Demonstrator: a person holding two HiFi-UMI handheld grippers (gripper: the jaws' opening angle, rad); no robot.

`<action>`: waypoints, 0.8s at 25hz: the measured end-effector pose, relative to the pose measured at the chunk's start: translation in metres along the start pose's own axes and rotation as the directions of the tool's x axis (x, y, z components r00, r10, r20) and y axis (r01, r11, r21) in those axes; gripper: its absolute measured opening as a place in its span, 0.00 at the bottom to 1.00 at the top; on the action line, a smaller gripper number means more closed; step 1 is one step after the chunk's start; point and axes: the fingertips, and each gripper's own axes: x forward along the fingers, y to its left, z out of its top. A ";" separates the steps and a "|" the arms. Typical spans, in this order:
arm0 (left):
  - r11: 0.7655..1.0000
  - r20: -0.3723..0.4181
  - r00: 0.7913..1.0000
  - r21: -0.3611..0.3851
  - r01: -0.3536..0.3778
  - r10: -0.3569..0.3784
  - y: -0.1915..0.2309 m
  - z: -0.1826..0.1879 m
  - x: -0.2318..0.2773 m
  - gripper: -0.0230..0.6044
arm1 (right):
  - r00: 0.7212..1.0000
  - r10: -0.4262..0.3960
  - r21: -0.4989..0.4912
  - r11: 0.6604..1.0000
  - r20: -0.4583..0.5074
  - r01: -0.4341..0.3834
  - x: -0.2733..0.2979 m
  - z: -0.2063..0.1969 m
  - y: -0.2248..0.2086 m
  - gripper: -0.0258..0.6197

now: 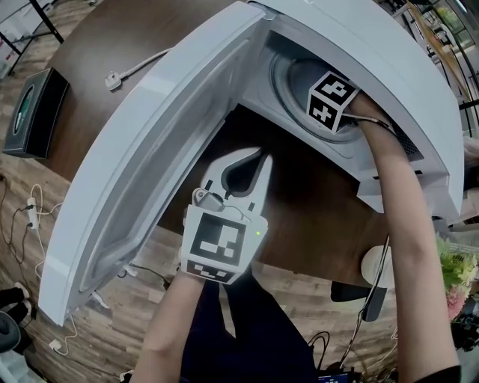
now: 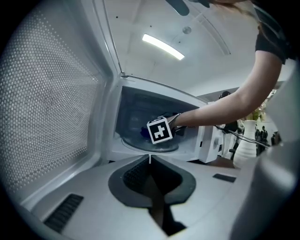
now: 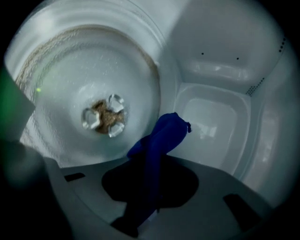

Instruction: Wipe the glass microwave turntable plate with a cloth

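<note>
Wiping looks unfinished: right hand-held gripper (image 3: 157,164) pinches the cloth (image 3: 161,136) at the edge of the plate (image 3: 70,70), whose middle shows brown specks (image 3: 102,117); left hand-held gripper (image 2: 150,158) closed, empty.

Turntable plate (image 3: 61,70): clear glass, pebbled, glossy. Cloth (image 3: 161,136): blue fabric, matt, soft. Microwave cavity (image 3: 211,117): white, smooth, glossy. Table (image 1: 172,22): dark wood, smooth

A white microwave (image 1: 389,60) stands on the brown desk (image 1: 150,30), its door (image 1: 150,172) open past the near edge; a white plug (image 1: 113,80) lies near the left edge; a black box (image 1: 34,108) sits just beside that edge
</note>
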 end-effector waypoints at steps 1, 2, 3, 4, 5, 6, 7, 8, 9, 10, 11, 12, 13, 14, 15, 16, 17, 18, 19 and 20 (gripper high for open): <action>1.000 0.000 1.000 0.000 0.000 0.000 0.000 0.000 0.000 0.06 | 1.000 0.018 -0.002 1.000 -0.019 -0.018 0.002 -0.006 0.003 0.14; 1.000 0.000 1.000 -0.001 0.000 0.000 0.000 0.000 0.000 0.06 | 0.999 0.035 -0.007 0.999 -0.037 -0.035 0.004 -0.011 0.007 0.14; 1.000 0.001 1.000 -0.001 0.000 0.000 0.000 0.000 -0.001 0.06 | 0.997 0.052 -0.018 0.998 -0.059 -0.053 0.005 -0.017 0.009 0.14; 1.000 0.002 1.000 -0.001 0.000 0.000 0.000 0.000 -0.001 0.06 | 0.994 0.067 -0.034 0.997 -0.086 -0.070 0.005 -0.023 0.012 0.14; 1.000 0.002 1.000 -0.001 0.001 -0.001 -0.001 0.001 -0.001 0.06 | 0.991 0.079 -0.052 0.995 -0.112 -0.085 0.005 -0.029 0.014 0.14; 1.000 0.001 1.000 -0.001 0.002 -0.002 -0.001 0.001 -0.001 0.06 | 0.987 0.089 -0.066 0.993 -0.134 -0.098 0.005 -0.033 0.016 0.14; 1.000 0.001 1.000 -0.001 0.004 -0.004 -0.001 0.001 -0.001 0.06 | 0.984 0.098 -0.075 0.991 -0.149 -0.110 0.006 -0.036 0.019 0.14; 1.000 0.001 1.000 0.000 0.005 -0.005 -0.002 0.001 -0.001 0.06 | 0.981 0.107 -0.079 0.989 -0.160 -0.121 0.007 -0.037 0.022 0.14; 1.000 0.001 1.000 0.000 0.006 -0.006 -0.002 0.002 -0.002 0.06 | 0.979 0.113 -0.083 0.988 -0.166 -0.129 0.007 -0.038 0.023 0.13; 1.000 0.002 1.000 0.000 0.007 -0.007 -0.002 0.002 -0.002 0.06 | 0.979 0.116 -0.085 0.988 -0.169 -0.132 0.007 -0.039 0.023 0.13; 1.000 0.002 1.000 0.000 0.007 -0.007 -0.002 0.002 -0.002 0.06 | 0.979 0.115 -0.086 0.988 -0.169 -0.131 0.006 -0.039 0.022 0.14; 1.000 0.002 1.000 0.001 0.005 -0.005 -0.001 0.002 -0.002 0.06 | 0.980 0.111 -0.083 0.989 -0.165 -0.126 0.005 -0.038 0.020 0.14; 1.000 0.001 1.000 0.001 0.003 -0.003 0.000 0.002 -0.003 0.06 | 0.982 0.103 -0.073 0.991 -0.155 -0.115 0.004 -0.037 0.017 0.14; 1.000 0.000 1.000 0.001 0.000 0.000 0.002 0.002 -0.003 0.06 | 0.986 0.089 -0.054 0.994 -0.139 -0.098 0.003 -0.035 0.014 0.15; 1.000 0.000 1.000 0.001 -0.003 0.003 0.003 0.001 -0.003 0.06 | 0.991 0.073 -0.025 0.997 -0.114 -0.077 0.003 -0.033 0.010 0.15; 1.000 -0.001 1.000 0.001 -0.004 0.004 0.004 0.001 -0.003 0.06 | 0.995 0.058 0.012 0.998 -0.085 -0.057 0.004 -0.030 0.008 0.15; 1.000 -0.003 1.000 0.001 -0.005 0.005 0.005 0.000 -0.003 0.06 | 0.998 0.037 0.046 0.998 -0.059 -0.034 0.003 -0.027 0.004 0.15; 1.000 -0.005 1.000 0.001 -0.007 0.007 0.005 0.000 -0.003 0.06 | 0.999 0.004 0.071 0.997 -0.040 -0.001 -0.001 -0.026 -0.003 0.15; 1.000 -0.007 1.000 0.000 -0.008 0.008 0.005 -0.001 -0.003 0.06 | 0.999 -0.031 0.094 0.995 -0.024 0.033 -0.007 -0.024 -0.010 0.15; 1.000 -0.008 1.000 -0.001 -0.008 0.008 0.005 -0.001 -0.003 0.06 | 0.998 -0.060 0.119 0.991 -0.003 0.060 -0.011 -0.022 -0.015 0.15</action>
